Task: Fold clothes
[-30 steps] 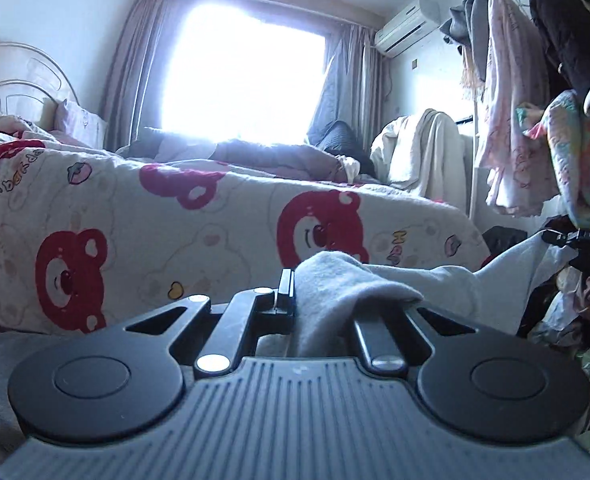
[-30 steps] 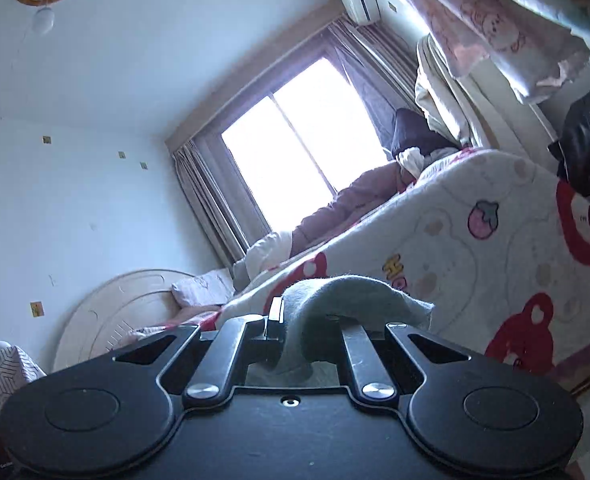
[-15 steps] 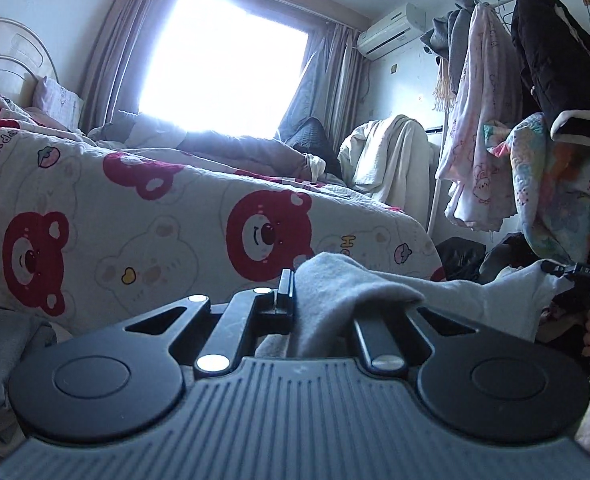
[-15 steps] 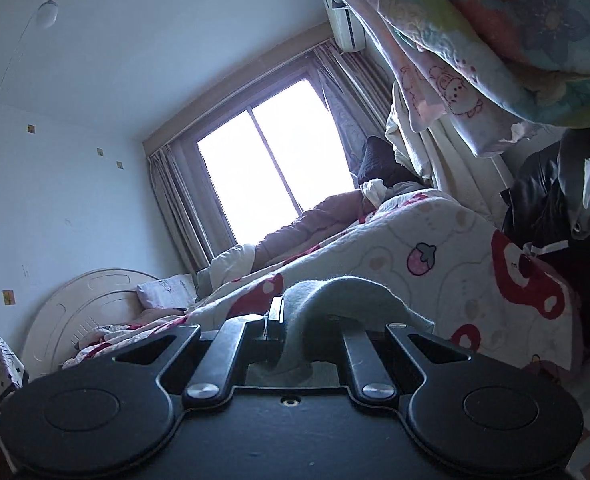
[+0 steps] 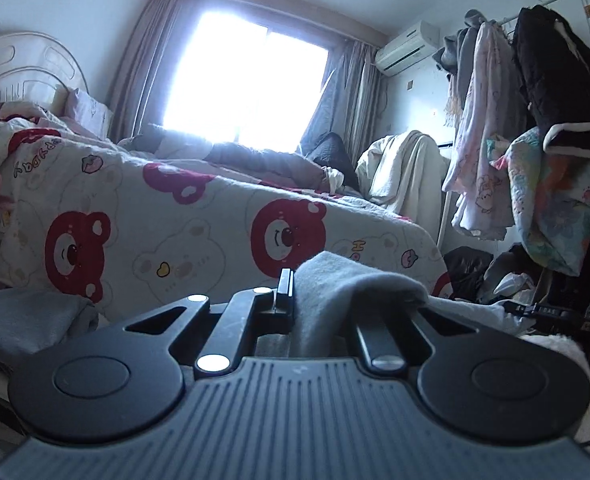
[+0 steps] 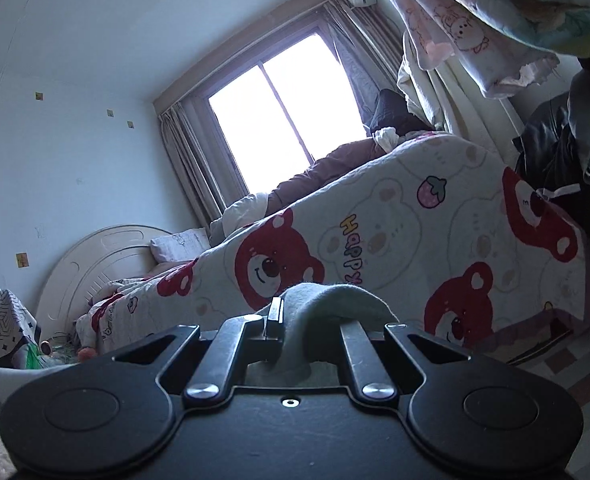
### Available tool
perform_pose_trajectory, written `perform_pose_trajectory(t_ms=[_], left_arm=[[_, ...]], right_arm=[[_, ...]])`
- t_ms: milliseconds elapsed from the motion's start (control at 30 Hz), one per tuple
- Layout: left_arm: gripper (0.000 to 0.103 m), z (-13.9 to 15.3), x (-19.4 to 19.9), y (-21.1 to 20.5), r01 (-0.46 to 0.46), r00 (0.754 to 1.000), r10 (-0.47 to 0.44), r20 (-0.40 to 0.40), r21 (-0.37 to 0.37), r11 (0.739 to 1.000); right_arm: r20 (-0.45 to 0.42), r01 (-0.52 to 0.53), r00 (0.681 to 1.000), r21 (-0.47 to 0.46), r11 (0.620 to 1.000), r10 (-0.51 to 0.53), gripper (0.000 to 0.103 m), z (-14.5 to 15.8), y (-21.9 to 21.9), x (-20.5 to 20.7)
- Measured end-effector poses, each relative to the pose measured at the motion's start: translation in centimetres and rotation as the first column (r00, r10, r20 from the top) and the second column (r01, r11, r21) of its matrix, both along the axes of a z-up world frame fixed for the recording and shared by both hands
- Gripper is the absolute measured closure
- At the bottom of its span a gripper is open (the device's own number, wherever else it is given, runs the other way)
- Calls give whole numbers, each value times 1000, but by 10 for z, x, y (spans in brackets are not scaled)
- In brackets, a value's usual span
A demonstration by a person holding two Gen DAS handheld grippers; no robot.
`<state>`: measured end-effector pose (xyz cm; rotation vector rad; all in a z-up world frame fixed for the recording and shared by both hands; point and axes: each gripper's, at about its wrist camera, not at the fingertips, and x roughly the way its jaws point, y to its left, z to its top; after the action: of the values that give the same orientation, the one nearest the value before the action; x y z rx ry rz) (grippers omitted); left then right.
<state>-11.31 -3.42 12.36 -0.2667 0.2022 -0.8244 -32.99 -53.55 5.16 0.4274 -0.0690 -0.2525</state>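
My left gripper [image 5: 295, 292] is clamped on a grey garment [image 5: 347, 280], and my right gripper [image 6: 291, 316] also pinches this cloth, which hangs between them. Behind is the bed with bear-print cover [image 5: 215, 216], then the bright window [image 5: 247, 80].

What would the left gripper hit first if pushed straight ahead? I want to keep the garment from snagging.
Most likely the bear-print quilt hanging over the bed's side, straight ahead of the left gripper, which is shut on the grey garment. Depth is unclear.

black gripper [image 5: 307, 292], silver screws, ribbed, perhaps grey, housing
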Motion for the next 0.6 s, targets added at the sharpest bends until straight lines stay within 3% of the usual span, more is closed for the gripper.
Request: perform_pose_trajectory(t_ms=[67,133,200,300,433,500,567,600], left_arm=[[96,-10,31,-14,-12,996,13,-90,10,1000],[96,-40,83,-34,-19,978,28,-206,44,999],[95,-75,130,-60,-33,963,70,-260,145,989],[94,-139,198,-102,-22,915,126,-382,266,964],[88,-221,275,-161,38,839,191,-509,405,914],[76,-258,306,-176,30,799,268,-539,480,877],[77,-284,329,-178,1,773,337,-538,532,847],[78,-289,335,-176,8,773,333,-540,533,846]], right_arm=[[-24,7,1000,11,1000,-6,94,-3,-11,13],[-54,11,998,24,1000,-10,94,-7,-23,29],[-123,3,992,46,999,2,93,-20,-36,57],[-280,14,960,43,999,-1,93,-51,-55,116],[-476,43,879,79,996,0,93,-110,-93,209],[-559,61,829,99,993,5,93,-148,-116,259],[-669,88,743,152,984,36,87,-195,-141,306],[-720,108,691,195,975,67,82,-220,-153,324]])
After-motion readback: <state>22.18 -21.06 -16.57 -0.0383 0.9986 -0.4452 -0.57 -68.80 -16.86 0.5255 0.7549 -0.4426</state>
